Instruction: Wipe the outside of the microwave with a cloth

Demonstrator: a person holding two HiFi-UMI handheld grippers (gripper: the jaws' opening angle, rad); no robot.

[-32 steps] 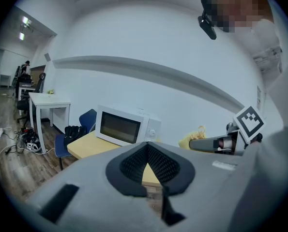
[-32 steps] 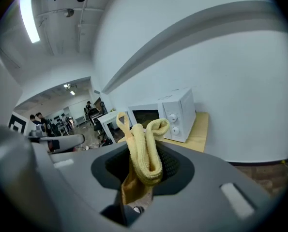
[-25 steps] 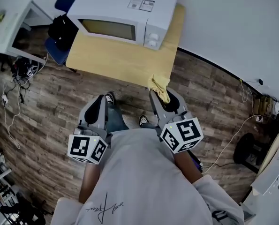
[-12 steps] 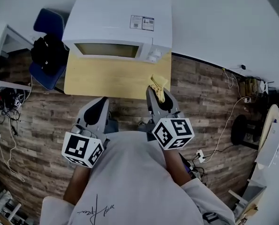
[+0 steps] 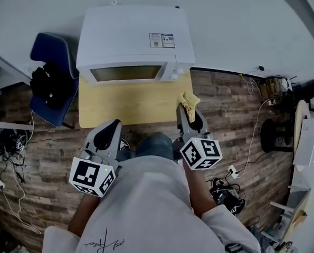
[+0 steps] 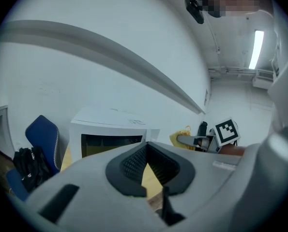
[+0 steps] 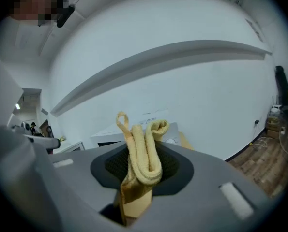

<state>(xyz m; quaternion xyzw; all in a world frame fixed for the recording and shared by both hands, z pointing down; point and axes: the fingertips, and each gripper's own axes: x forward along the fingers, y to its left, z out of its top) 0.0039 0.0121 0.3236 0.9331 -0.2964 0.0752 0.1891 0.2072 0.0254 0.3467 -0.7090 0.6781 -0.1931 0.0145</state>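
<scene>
The white microwave [image 5: 135, 41] stands at the back of a small wooden table [image 5: 125, 104] against the wall, its door facing me. My right gripper [image 5: 190, 109] is shut on a folded yellow cloth [image 5: 189, 100] that hangs over the table's front right corner, short of the microwave. In the right gripper view the cloth [image 7: 143, 153] sticks up between the jaws, with the microwave [image 7: 110, 132] behind it. My left gripper [image 5: 109, 132] is shut with nothing in it, held low in front of the table; its view shows the microwave [image 6: 110, 129] ahead.
A blue chair [image 5: 51, 83] with a black bag on it stands left of the table. A white desk [image 5: 1, 88] and loose cables [image 5: 3, 146] lie further left. More cables and white equipment [image 5: 307, 141] sit on the wooden floor to the right.
The view has swung so the microwave and table now sit square ahead. My right gripper with the cloth has shifted slightly right, to the table's front right corner. Both grippers stay shut.
</scene>
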